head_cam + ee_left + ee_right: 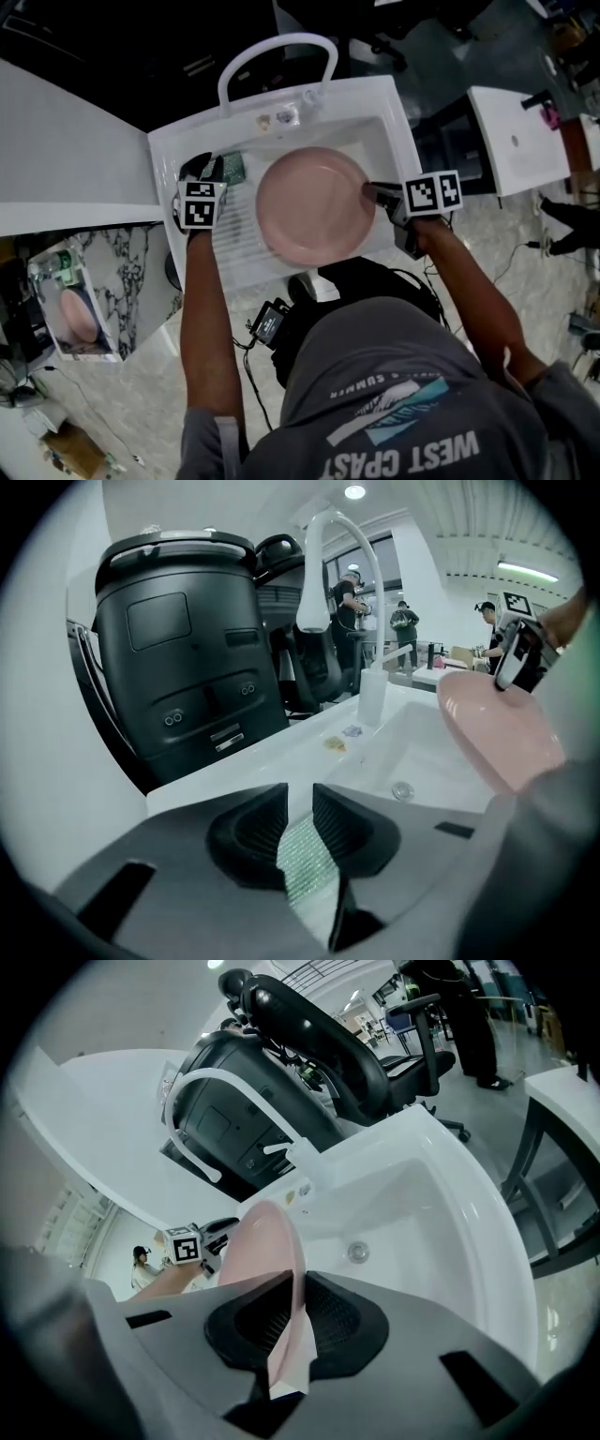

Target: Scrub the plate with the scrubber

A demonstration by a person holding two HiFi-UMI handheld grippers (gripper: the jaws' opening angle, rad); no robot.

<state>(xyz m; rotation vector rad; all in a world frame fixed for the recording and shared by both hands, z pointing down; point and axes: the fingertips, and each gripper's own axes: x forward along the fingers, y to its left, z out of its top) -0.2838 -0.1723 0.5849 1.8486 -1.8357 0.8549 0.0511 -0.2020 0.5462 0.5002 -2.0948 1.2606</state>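
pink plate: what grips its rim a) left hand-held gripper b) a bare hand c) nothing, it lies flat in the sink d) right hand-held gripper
d: the right hand-held gripper has its jaws shut on the rim of the pink plate, holding it over the sink; the left hand-held gripper holds the green scrubber.

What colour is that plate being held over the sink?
Pale pink, plain, no pattern. The plate shows best in the head view.

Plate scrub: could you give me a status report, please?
Left gripper shut on scrubber, not touching plate. Right gripper clamps plate rim, over sink. Nothing in the way.
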